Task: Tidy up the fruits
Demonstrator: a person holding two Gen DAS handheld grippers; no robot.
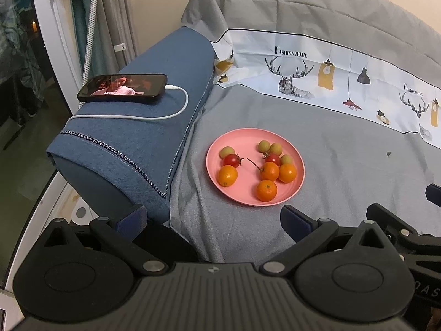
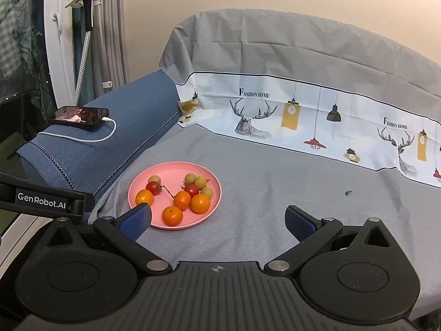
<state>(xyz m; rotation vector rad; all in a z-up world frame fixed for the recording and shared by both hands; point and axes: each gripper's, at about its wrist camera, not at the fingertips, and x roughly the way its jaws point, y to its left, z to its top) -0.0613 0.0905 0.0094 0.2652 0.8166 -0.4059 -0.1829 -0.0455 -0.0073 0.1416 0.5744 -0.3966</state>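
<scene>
A pink plate (image 1: 242,143) (image 2: 168,171) rests on the grey sofa cover. On it lie several oranges (image 1: 266,190) (image 2: 172,215), two red cherry tomatoes (image 1: 231,160) (image 2: 153,187) with stems, and several small yellow-green round fruits (image 1: 264,146) (image 2: 190,178). My left gripper (image 1: 213,220) is open, low and in front of the plate, with nothing between its fingers. My right gripper (image 2: 217,220) is open too, just right of the plate's near edge; its left fingertip (image 2: 137,216) overlaps the plate rim in view. Part of the right gripper (image 1: 397,220) shows at the left view's right side.
A blue sofa armrest (image 1: 143,127) (image 2: 110,143) stands left of the plate, with a phone (image 1: 122,87) (image 2: 80,115) and its white charging cable (image 1: 154,115) on top. A printed white cloth (image 1: 330,82) (image 2: 303,121) lines the backrest. A small dark scrap (image 1: 389,153) (image 2: 348,192) lies on the seat.
</scene>
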